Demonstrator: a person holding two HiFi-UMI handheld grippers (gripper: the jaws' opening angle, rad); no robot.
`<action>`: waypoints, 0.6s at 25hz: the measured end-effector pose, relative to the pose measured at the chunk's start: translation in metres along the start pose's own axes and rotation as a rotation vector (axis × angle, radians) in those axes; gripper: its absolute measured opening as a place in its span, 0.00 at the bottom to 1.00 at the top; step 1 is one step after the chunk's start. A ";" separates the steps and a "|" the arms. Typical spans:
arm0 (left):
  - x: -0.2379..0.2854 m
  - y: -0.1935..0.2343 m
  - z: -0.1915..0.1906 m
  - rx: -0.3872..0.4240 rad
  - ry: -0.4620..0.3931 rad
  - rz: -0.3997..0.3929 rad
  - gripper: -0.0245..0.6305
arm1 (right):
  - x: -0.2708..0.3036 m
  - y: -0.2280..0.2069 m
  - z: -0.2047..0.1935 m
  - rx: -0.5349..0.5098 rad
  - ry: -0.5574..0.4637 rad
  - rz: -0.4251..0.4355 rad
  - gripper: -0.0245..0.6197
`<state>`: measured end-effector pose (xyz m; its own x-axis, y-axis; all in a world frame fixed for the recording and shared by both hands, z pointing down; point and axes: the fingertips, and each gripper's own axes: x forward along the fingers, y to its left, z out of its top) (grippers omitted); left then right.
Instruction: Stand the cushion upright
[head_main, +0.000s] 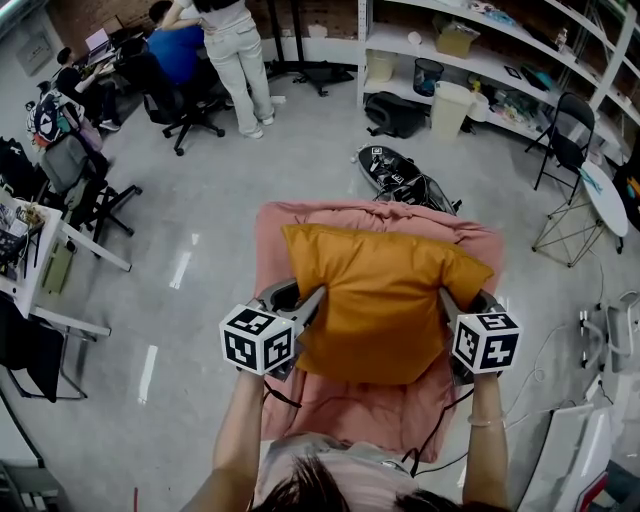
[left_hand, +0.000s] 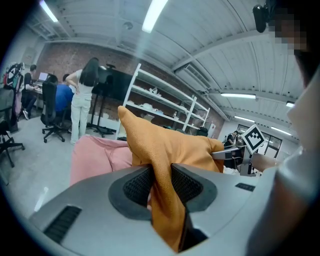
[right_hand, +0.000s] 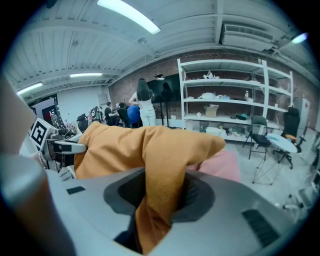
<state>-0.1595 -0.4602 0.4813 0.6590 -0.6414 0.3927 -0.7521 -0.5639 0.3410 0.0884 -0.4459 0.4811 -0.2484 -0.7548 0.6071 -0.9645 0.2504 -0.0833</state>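
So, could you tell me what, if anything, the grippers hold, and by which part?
Both hold the orange cushion: the left gripper pinches its left edge, the right gripper its right edge.

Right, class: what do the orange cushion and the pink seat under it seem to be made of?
Orange cushion: soft, matte, woven-looking fabric; it bunches and creases between the fingers. Pink seat: probably matte cloth too, judging by its soft wrinkles.

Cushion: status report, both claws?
Left claw shut on cushion, left edge. Right claw shut on right edge. Cushion held over pink seat. Nothing in the way.
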 end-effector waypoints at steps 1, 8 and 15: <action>0.001 0.001 0.001 0.001 -0.002 0.001 0.22 | 0.002 0.000 0.002 -0.002 -0.001 0.000 0.26; 0.012 0.008 0.013 0.016 -0.018 0.004 0.22 | 0.011 -0.006 0.015 -0.007 -0.016 -0.001 0.27; 0.025 0.015 0.028 0.028 -0.036 0.001 0.22 | 0.021 -0.015 0.029 -0.008 -0.030 -0.008 0.27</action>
<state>-0.1543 -0.4990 0.4718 0.6583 -0.6598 0.3622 -0.7527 -0.5774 0.3163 0.0947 -0.4835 0.4723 -0.2435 -0.7748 0.5834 -0.9658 0.2491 -0.0724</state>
